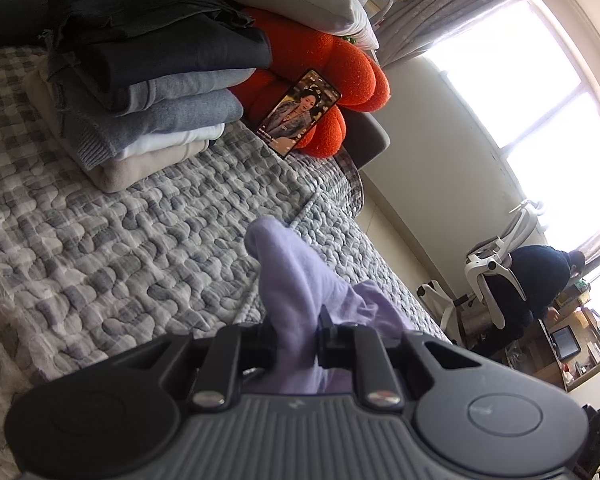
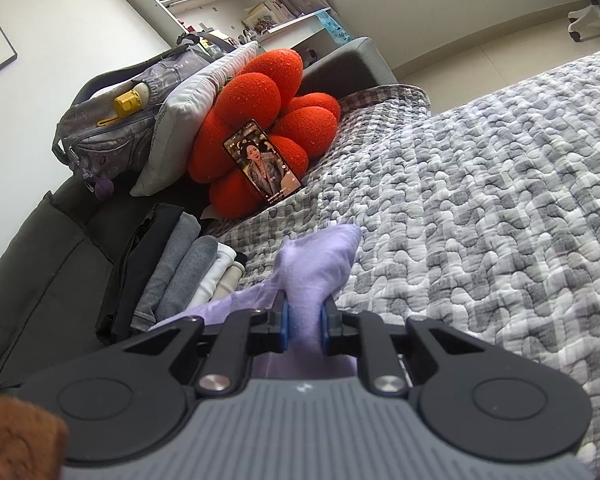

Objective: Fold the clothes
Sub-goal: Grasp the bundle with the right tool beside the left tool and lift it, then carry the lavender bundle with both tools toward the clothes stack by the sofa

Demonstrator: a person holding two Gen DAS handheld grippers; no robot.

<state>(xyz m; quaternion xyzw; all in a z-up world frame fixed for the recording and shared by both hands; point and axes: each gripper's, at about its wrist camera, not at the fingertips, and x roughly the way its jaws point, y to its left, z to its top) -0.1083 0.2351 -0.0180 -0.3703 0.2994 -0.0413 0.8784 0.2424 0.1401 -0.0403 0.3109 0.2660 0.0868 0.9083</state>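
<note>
Both tools are clamped on the same lilac garment. Seen from the left wrist, the left tool [image 1: 296, 340] has its two black fingers pressed against a bunched fold of the lilac garment [image 1: 292, 276], which sticks up past the fingertips and spills over to the right. Seen from the right wrist, the right tool [image 2: 303, 326] pinches another bunch of the lilac garment [image 2: 320, 256] between its blue pads [image 2: 285, 326], the cloth rising in a peak ahead of the fingers and trailing away to the left. Each gripped part is lifted off the bed [image 1: 148, 232], which is covered by a grey and white checked quilt [image 2: 480, 200].

At the far side of the bed, against the dark headboard, sits a stack of folded clothes [image 1: 148, 92]: dark pieces on top, then grey, white and beige below. Just beside the stack, an orange flower-shaped cushion [image 2: 268, 120] props up a phone [image 2: 262, 160] with its screen lit. A grey pillow [image 2: 196, 108] leans behind the cushion, with a backpack [image 2: 132, 112] next to it. Across the room by the window, a person [image 1: 540, 292] in dark clothes bends beside a white chair [image 1: 496, 276].
</note>
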